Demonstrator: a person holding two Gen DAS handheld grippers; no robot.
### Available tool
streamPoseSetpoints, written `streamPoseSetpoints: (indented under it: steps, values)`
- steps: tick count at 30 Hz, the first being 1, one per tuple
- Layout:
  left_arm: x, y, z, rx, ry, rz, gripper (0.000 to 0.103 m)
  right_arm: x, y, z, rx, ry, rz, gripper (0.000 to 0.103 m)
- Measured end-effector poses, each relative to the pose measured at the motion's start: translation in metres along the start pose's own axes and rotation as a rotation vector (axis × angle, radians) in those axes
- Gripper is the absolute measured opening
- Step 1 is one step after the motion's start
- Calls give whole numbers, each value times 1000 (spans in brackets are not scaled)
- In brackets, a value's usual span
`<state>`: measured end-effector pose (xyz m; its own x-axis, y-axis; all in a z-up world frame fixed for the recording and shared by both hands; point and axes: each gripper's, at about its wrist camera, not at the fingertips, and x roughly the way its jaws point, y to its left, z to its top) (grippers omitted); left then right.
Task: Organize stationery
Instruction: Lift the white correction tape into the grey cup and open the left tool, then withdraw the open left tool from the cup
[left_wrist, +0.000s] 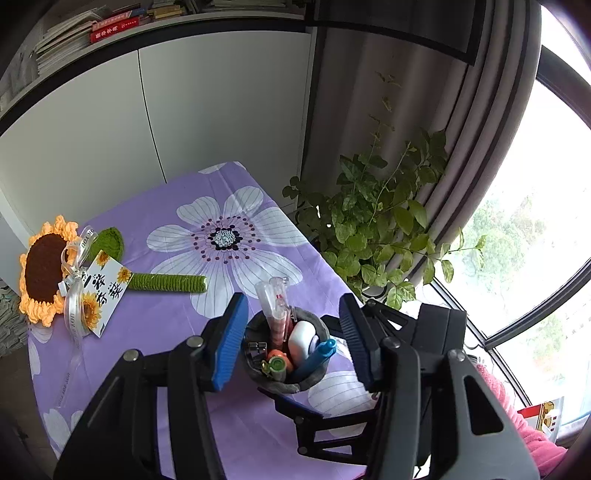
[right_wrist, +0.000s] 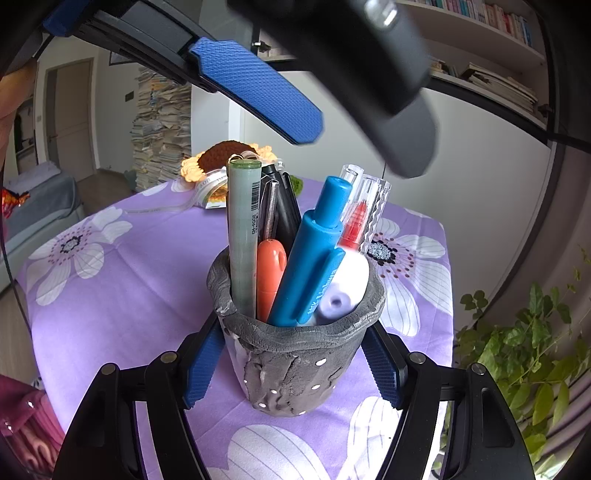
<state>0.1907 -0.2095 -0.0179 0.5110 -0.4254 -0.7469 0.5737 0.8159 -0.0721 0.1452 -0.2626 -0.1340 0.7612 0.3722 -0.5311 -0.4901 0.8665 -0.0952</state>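
A grey clay pen cup (right_wrist: 295, 354) stands on the purple flowered tablecloth (right_wrist: 122, 295). It holds a blue marker (right_wrist: 310, 258), a green-grey pen (right_wrist: 243, 236), an orange tool (right_wrist: 270, 277), a white correction tape (right_wrist: 347, 288), clear pens (right_wrist: 369, 199) and a black pen. My right gripper (right_wrist: 295, 365) is shut on the cup, one blue pad on each side. My left gripper (left_wrist: 295, 347) is open and empty, hovering above the cup (left_wrist: 286, 350); its fingers (right_wrist: 258, 88) show over the cup in the right wrist view.
A crocheted sunflower (left_wrist: 48, 269) with green stem, ribbon and card lies at the cloth's left. A leafy plant (left_wrist: 373, 225) and curtain stand right of the table by the window. White cabinets and bookshelves are behind. A stack of papers (right_wrist: 162, 125) stands far back.
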Motion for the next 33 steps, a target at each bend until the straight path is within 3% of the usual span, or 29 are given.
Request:
streamPoseSetpoints:
  steps: [8, 14, 18, 21, 23, 25, 29, 33]
  values:
    - [-21, 17, -6, -46, -56, 5, 54, 0, 0, 0, 0, 0, 0, 72]
    - [-32, 42, -25, -105, -105, 53, 68, 0, 0, 0, 0, 1, -1, 72]
    - [-43, 57, -46, -114, -198, 154, 79, 0, 0, 0, -3, 3, -6, 72]
    - [-51, 65, -67, -95, -303, 320, 83, 1, 1, 0, -12, 11, -17, 72]
    - [-51, 67, -80, -64, -336, 418, 93, 1, 1, 0, -14, 12, -20, 72]
    - [-47, 70, -91, -33, -349, 478, 93, 1, 0, 0, -14, 12, -20, 72]
    - [-40, 73, -104, 12, -337, 508, 93, 1, 2, 0, -13, 14, -28, 72]
    - [-33, 72, -107, 6, -317, 467, 93, 2, 5, 1, -5, 23, -57, 73]
